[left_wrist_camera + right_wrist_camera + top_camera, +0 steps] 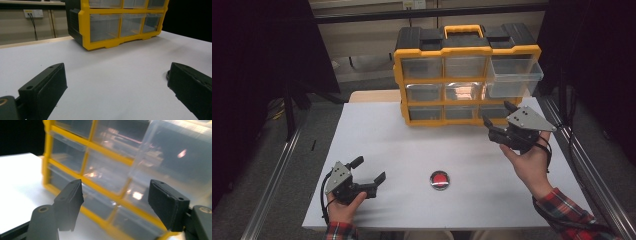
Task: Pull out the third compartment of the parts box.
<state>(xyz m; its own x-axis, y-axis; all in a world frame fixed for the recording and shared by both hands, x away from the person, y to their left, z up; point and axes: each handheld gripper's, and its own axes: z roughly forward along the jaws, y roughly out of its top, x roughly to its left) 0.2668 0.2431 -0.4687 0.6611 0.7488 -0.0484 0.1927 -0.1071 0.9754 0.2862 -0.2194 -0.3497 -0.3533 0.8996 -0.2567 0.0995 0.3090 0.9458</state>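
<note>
A yellow and black drawer organizer (467,75) with clear drawers stands at the back of the white table (412,145). Its top right drawer (514,70) is pulled out. A small round red and black object (440,180) lies near the table's front. My right gripper (497,113) is open just in front of the organizer's lower right drawers, with nothing between its fingers. In the right gripper view the right gripper (116,183) faces the yellow frame (107,153), below the pulled-out drawer (180,157). My left gripper (371,169) rests open at the front left, left of the red object.
In the left gripper view the left gripper (116,67) stands wide over bare white table, with the organizer (100,45) farther off. Metal rails (272,180) run along both sides of the table. Dark curtains hang left and right.
</note>
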